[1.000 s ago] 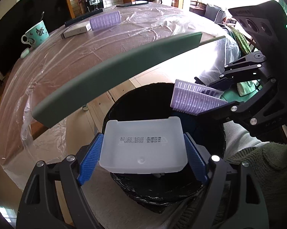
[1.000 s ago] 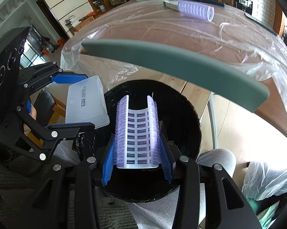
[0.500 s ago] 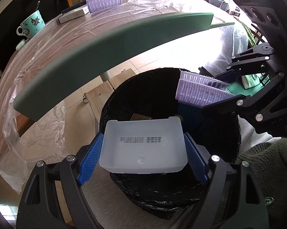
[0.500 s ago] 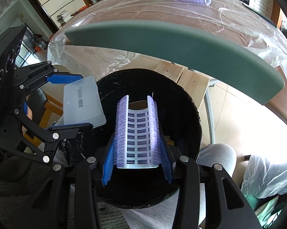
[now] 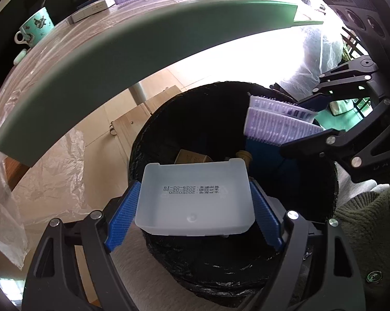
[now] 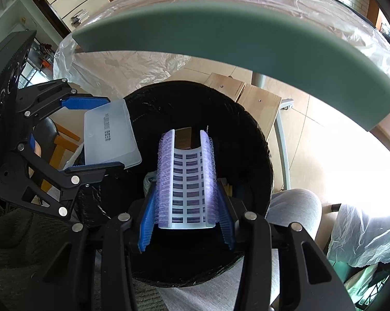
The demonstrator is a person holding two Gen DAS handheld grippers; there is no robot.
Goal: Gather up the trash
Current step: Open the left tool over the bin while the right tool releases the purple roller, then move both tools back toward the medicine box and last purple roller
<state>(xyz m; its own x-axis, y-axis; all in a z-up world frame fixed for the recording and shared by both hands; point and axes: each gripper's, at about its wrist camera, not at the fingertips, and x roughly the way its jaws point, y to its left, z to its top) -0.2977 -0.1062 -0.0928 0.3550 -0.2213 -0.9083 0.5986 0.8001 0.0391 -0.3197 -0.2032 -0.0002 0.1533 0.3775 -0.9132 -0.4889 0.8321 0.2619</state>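
Tools [image 5: 195,207] lower over bin [image 5: 332,186], table edge [image 5: 143,39] nearer

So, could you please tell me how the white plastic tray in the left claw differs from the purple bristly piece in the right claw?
The white plastic tray is smooth, translucent and broad, with printed date text; the purple bristly piece is narrower, curved like a trough and has bristles along both long edges. The tray spreads the left claw wide, whereas the right claw pinches the piece nearly shut. Both are held over the black bin.
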